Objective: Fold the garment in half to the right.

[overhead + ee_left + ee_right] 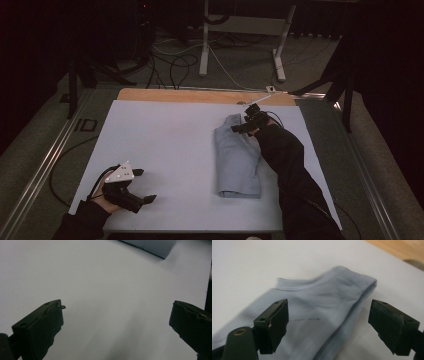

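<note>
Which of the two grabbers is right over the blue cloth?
The right gripper, at the far end of the folded light blue cloth, jaws open above it. The left gripper sits apart over bare white table.

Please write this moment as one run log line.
right gripper: open, above folded cloth | left gripper: open, empty | cloth: flat on white sheet

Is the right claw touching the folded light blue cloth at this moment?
Apart. In the right gripper view, the right claw stands open above the cloth, its pads clear of the fabric.
</note>
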A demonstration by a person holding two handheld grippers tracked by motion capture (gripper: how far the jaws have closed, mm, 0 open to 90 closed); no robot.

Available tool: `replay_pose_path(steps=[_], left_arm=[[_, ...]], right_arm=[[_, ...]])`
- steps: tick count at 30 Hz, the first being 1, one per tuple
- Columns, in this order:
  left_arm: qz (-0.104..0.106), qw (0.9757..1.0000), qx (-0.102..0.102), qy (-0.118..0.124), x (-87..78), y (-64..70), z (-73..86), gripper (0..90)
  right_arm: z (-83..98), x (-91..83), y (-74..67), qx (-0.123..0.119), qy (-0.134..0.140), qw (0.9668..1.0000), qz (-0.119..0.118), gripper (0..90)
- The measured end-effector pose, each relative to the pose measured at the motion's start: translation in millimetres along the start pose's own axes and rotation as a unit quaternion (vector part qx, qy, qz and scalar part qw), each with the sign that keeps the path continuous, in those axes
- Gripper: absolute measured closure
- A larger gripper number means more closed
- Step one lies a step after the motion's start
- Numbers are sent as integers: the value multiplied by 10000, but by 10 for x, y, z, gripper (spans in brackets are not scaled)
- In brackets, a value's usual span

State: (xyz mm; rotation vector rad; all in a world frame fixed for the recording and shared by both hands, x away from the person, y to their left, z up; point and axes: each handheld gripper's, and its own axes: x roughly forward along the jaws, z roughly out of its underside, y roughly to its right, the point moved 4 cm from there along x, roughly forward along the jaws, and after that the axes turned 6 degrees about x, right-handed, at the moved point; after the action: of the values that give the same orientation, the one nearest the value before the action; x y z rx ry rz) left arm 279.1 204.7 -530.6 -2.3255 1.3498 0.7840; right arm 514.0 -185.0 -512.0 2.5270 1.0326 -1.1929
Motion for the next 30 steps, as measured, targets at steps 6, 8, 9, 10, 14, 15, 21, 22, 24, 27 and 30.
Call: replay_pose_path(steps=[6, 8, 9, 10, 14, 15, 21, 22, 24, 27, 30], left_arm=[[3, 10000, 25, 12, -7, 3, -6, 2], [-3, 10000, 35, -1, -8, 4, -7, 2], [-6, 10000, 26, 12, -12, 2, -8, 2], [-9, 10000, 18, 23, -14, 2, -10, 2], [-20, 10000, 31, 30, -22, 2, -12, 1], [-24, 10000, 19, 34, -25, -2, -12, 1], [-48, 10000, 36, 47, -46, -6, -15, 2], [-52, 10000, 35, 51, -47, -5, -14, 1], [-41, 10000, 30, 45, -44, -10, -12, 2], [-39, 10000, 15, 47, -41, -8, -10, 2], [-35, 10000, 26, 55, -46, -9, -12, 2]], right_arm=[[41, -231, -274, -255, 100, 9993, -261, 156], [51, -257, -315, -275, 118, 9990, -340, 156], [75, -314, -405, -338, 164, 9985, -399, 140], [75, -314, -405, -338, 164, 9985, -399, 140], [125, -423, -575, -384, 295, 9975, -520, 140], [143, -446, -618, -436, 300, 9970, -558, 141], [289, -610, -906, -731, 450, 9929, -826, 315], [313, -629, -945, -760, 490, 9921, -870, 347], [399, -672, -1069, -946, 479, 9893, -1003, 437], [515, -691, -1235, -1207, 358, 9851, -1175, 526], [628, -708, -1379, -1379, 232, 9805, -1379, 612]])
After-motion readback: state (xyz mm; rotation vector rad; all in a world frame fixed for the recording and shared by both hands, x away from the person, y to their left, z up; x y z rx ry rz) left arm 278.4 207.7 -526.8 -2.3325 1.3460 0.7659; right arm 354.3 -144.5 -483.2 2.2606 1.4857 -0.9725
